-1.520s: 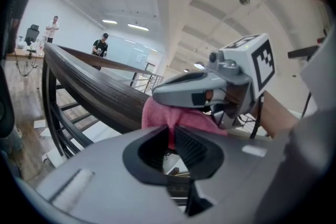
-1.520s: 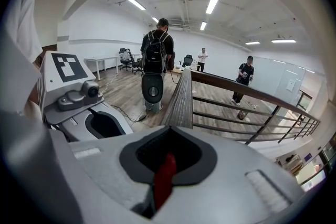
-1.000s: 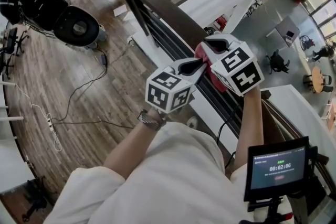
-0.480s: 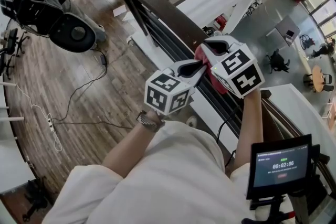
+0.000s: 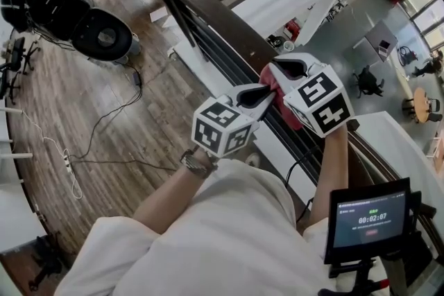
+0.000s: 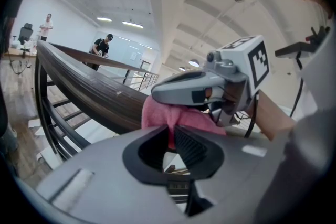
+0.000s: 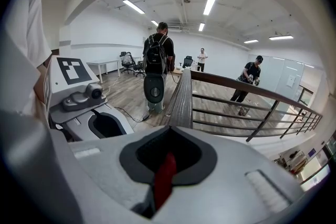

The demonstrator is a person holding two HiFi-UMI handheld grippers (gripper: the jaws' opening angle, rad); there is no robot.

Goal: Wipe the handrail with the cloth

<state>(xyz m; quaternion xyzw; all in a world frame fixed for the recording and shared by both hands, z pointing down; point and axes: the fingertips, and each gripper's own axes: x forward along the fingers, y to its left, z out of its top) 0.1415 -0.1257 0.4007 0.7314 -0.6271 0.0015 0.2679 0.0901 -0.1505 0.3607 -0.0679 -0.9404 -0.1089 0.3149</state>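
- Both grippers are up at the handrail (image 5: pixel 208 7), on the near stretch of that dark wooden rail, close in front of the person holding them.
- The cloth (image 5: pixel 271 83) is red, bunched on top of the rail, right between the two grippers.
- The left gripper (image 5: pixel 262 92) comes in from the floor side of the rail. Its jaws are nearly together, with a fold of the cloth pinched between the ribbed pads.
- From that gripper's own view the cloth sits against the top edge of the rail, with the other gripper lying over it.
- The right gripper (image 5: pixel 277 66) sits over the rail from the other side. Its jaws are fully closed, and a thin strip of red cloth is caught in them.
- The two marker cubes stand side by side and just apart, the right one further along the rail.
- There's a watch (image 5: pixel 198 161) on the left wrist, with a pale sleeve bunched behind it.
- A small screen (image 5: pixel 368 220) glows at the person's right side, below the rail.
- Across the wooden floor (image 5: pixel 83 100), cables (image 5: pixel 104 123) trail towards a round black unit (image 5: pixel 104 35).
- Further along the rail, a person with a backpack (image 7: pixel 157 52) stands facing away.
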